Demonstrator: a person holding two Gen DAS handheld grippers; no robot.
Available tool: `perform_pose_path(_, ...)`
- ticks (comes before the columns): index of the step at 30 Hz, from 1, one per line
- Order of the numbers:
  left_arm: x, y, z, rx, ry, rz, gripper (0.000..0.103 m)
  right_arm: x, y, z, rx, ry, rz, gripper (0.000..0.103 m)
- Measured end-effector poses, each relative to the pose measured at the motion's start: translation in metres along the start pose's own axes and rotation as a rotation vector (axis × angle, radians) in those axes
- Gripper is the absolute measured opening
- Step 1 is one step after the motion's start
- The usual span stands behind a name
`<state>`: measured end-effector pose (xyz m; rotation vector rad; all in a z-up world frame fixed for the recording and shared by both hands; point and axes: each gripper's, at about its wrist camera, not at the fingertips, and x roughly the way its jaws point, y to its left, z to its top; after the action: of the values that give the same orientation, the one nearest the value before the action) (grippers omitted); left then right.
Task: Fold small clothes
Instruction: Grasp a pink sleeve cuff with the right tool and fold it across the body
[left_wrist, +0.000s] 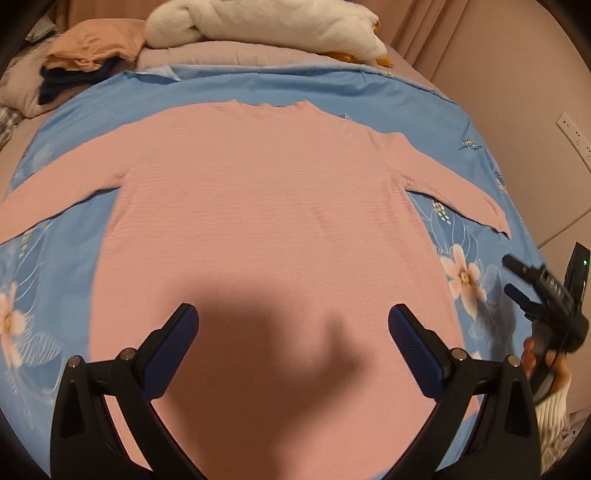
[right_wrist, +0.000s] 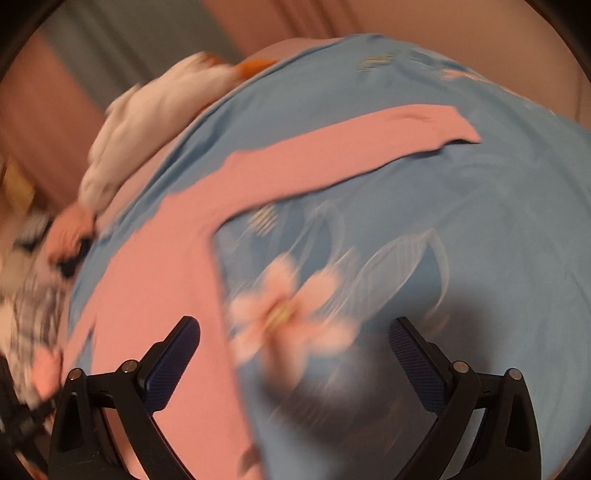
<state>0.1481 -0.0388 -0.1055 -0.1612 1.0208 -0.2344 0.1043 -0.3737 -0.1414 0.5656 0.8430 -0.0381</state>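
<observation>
A pink long-sleeved top (left_wrist: 258, 206) lies flat and spread out on a blue flowered sheet (left_wrist: 469, 158), both sleeves stretched to the sides. My left gripper (left_wrist: 293, 325) is open and empty above the top's lower body. My right gripper (right_wrist: 294, 336) is open and empty above the sheet beside the top's right edge (right_wrist: 166, 280); the right sleeve (right_wrist: 351, 147) runs up ahead of it. The right gripper also shows at the right edge of the left wrist view (left_wrist: 532, 284). The right wrist view is blurred.
A white plush blanket (left_wrist: 266, 22) and a pile of folded orange and dark clothes (left_wrist: 85, 55) lie at the far end of the bed. A wall with a socket (left_wrist: 574, 136) is to the right. A printed cloth (right_wrist: 29, 306) lies at the left.
</observation>
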Motion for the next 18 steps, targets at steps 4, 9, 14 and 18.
perform_pose_path(4, 0.018, -0.01, 0.021, 0.007, -0.028, -0.003, 0.102, 0.015, -0.052, 0.039, 0.202, -0.058, 0.069, 0.085)
perform_pose_path(9, 0.039, -0.017, 0.041, 0.009, -0.024, -0.015, 0.102, 0.03, -0.095, 0.062, 0.372, -0.108, 0.078, 0.068)
perform_pose_path(14, 0.059, -0.026, 0.055, 0.019, -0.008, -0.035, 0.102, 0.043, -0.121, 0.083, 0.506, -0.18, 0.145, 0.058)
perform_pose_path(18, 0.07, -0.029, 0.062, 0.03, 0.001, -0.042, 0.102, 0.049, -0.138, 0.097, 0.585, -0.242, 0.162, 0.034)
